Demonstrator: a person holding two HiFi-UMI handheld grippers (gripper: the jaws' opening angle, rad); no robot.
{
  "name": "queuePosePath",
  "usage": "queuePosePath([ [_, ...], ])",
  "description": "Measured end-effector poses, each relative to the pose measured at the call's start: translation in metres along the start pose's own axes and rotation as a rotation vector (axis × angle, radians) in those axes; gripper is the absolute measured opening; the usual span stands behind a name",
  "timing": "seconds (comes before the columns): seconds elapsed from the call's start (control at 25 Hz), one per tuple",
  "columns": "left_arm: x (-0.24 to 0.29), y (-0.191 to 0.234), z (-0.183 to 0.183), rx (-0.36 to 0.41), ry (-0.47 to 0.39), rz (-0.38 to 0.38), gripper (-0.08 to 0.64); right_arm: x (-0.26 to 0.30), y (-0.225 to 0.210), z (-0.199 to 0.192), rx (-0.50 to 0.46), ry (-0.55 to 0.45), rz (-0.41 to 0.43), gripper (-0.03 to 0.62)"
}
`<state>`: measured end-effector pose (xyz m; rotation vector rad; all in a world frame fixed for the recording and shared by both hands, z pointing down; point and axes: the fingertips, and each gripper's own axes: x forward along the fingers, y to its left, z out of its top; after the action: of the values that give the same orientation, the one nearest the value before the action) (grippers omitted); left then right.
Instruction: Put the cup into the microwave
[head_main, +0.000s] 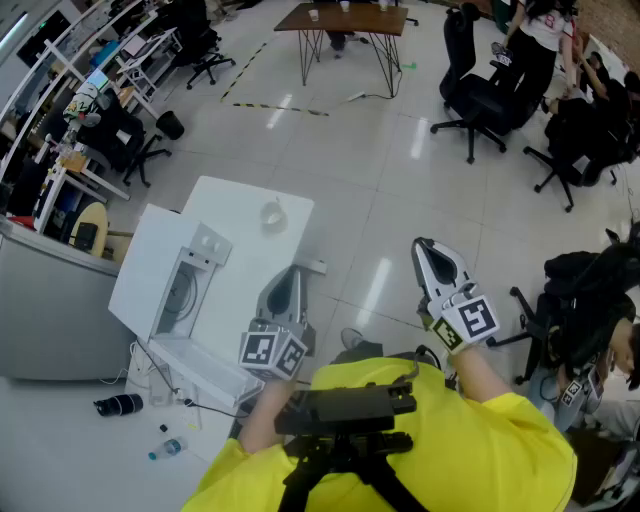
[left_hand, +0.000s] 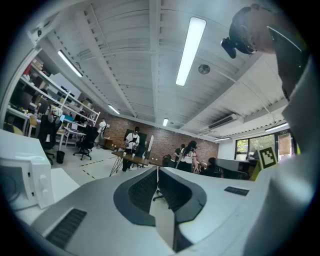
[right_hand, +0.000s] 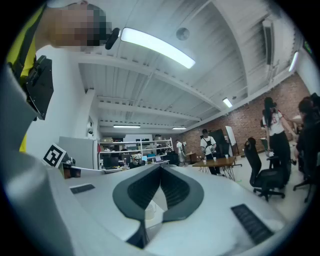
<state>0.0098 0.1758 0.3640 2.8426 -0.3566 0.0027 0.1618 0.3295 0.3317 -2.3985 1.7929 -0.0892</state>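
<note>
A clear cup (head_main: 272, 215) stands upright on the white table (head_main: 240, 200), near its far end. The white microwave (head_main: 160, 280) sits on the table's left side with its door (head_main: 195, 365) folded open toward me; its front also shows at the left of the left gripper view as the microwave (left_hand: 22, 177). My left gripper (head_main: 296, 270) hovers over the table's right edge, short of the cup, with its jaws shut and empty (left_hand: 158, 169). My right gripper (head_main: 422, 243) is held over the floor to the right of the table, also shut on nothing (right_hand: 161, 166).
Black office chairs (head_main: 485, 100) and people stand at the far right. A wooden table (head_main: 345, 20) is at the back. A grey cabinet (head_main: 50, 300) borders the microwave's left. A black object (head_main: 118, 404) and a small bottle (head_main: 165, 449) lie on the floor.
</note>
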Motion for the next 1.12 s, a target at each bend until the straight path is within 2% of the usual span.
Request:
queuePosePath([
  [0.16,0.004,0.062,0.022,0.022,-0.031,0.079,0.0,0.08,0.026,-0.011,0.003,0.024,0.1,0.006],
  [0.28,-0.01,0.102,0.023,0.002,-0.046,0.195,0.0,0.13,0.057,-0.026,-0.013,0.079,0.227,0.043],
  [0.4,-0.024,0.142,0.012,-0.009,-0.034,0.321,0.0,0.177,0.081,-0.052,-0.016,0.136,0.331,0.044],
  [0.44,-0.028,0.156,0.008,-0.012,-0.029,0.36,0.0,0.193,0.088,-0.064,-0.016,0.163,0.363,0.07],
  [0.48,-0.031,0.169,0.004,-0.013,-0.025,0.397,0.0,0.208,0.094,-0.079,-0.015,0.195,0.395,0.142],
  [0.64,-0.035,0.215,-0.012,-0.002,0.0,0.508,0.0,0.263,0.115,-0.137,-0.048,0.295,0.491,0.252],
  [0.72,-0.03,0.238,-0.025,-0.014,0.018,0.549,0.0,0.288,0.116,-0.17,-0.063,0.337,0.516,0.347],
  [0.84,-0.013,0.269,-0.045,-0.046,0.041,0.603,0.0,0.322,0.105,-0.244,-0.087,0.46,0.537,0.46],
  [0.88,-0.007,0.278,-0.051,-0.056,0.047,0.612,0.0,0.332,0.098,-0.271,-0.094,0.504,0.537,0.505],
  [0.92,0.001,0.286,-0.056,-0.066,0.052,0.615,0.0,0.344,0.092,-0.298,-0.102,0.539,0.534,0.524],
  [1.0,0.018,0.302,-0.07,-0.08,0.073,0.617,0.0,0.367,0.081,-0.348,-0.128,0.59,0.526,0.618],
  [1.12,0.04,0.326,-0.095,-0.087,0.132,0.632,0.0,0.399,0.078,-0.417,-0.159,0.644,0.529,0.617],
])
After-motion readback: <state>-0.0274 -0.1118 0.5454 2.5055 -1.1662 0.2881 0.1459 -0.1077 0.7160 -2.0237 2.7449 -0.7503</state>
